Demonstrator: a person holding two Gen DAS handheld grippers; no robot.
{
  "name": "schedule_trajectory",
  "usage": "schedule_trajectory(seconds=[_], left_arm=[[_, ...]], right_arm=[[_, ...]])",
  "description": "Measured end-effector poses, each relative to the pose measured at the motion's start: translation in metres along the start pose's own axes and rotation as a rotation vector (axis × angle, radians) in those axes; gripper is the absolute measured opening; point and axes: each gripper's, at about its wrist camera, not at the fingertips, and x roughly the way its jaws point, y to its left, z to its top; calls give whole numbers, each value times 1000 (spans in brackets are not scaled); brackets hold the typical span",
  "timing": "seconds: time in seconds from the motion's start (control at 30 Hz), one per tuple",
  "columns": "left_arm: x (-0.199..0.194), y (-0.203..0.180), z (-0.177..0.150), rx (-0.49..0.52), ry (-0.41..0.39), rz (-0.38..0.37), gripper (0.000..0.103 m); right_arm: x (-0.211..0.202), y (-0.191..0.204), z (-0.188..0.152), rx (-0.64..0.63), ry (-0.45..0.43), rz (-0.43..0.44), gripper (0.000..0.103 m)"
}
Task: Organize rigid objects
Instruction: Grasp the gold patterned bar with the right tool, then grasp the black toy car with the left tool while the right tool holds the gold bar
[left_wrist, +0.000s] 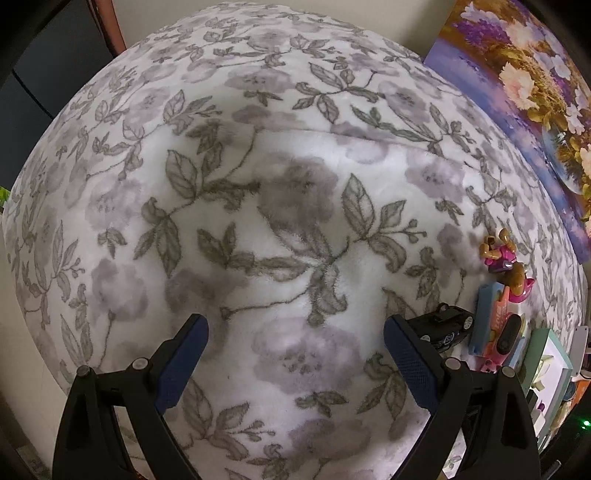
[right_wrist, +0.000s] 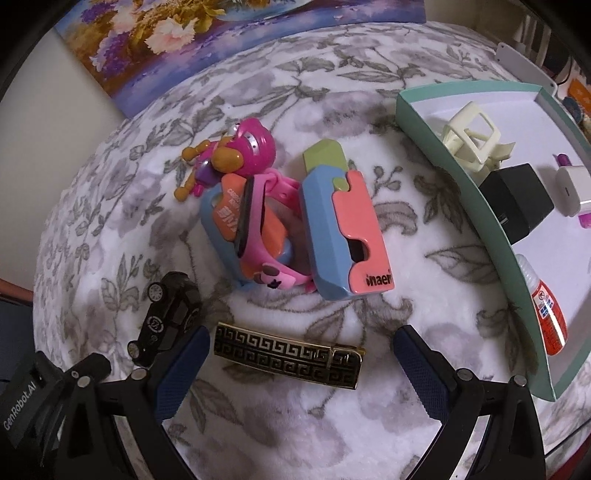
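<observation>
Fleecy floral blanket (right_wrist: 369, 435) covers the whole work surface, soft enough to let small things sink and tilt. Nearest the right gripper (right_wrist: 297, 363), whose jaws stand wide apart and empty, lies the black-and-gold hair clip (right_wrist: 288, 356), flat between the fingertips. It looks like the next pick: lower straight down, close across its narrow width and lift level, so the pile does not snag it. Beside it sits a black toy car (right_wrist: 166, 317). Beyond are a pink-and-blue box (right_wrist: 347, 236), a pink watch pack (right_wrist: 251, 225) and a pink figure (right_wrist: 236, 155). To the right, the teal tray (right_wrist: 480, 206) already holds chargers. Left gripper (left_wrist: 295, 360) hangs open, empty, over bare blanket. A flower painting (right_wrist: 155, 40) leans behind.
</observation>
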Motion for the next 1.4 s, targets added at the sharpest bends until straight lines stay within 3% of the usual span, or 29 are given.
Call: schedule_trajectory(seconds=[0.17, 0.37, 0.67, 1.1, 1.23, 1.4], left_arm=[[-2, 1, -1, -8, -14, 7, 96], [-4, 2, 0, -3, -20, -1, 96], [-9, -8, -2, 15, -20, -12, 96], [0, -33, -8, 64, 10, -54, 96], [3, -44, -8, 59, 17, -117, 96], [11, -57, -12, 66, 33, -109, 96]], right_arm=[[5, 10, -2, -24, -15, -52, 101], [2, 6, -7, -10, -11, -55, 100], [-9, -10, -9, -12, 7, -23, 87], [-20, -16, -1, -122, 3, -8, 84], [-37, -18, 7, -161, -38, -2, 73], [-43, -19, 14, -206, -53, 0, 73]])
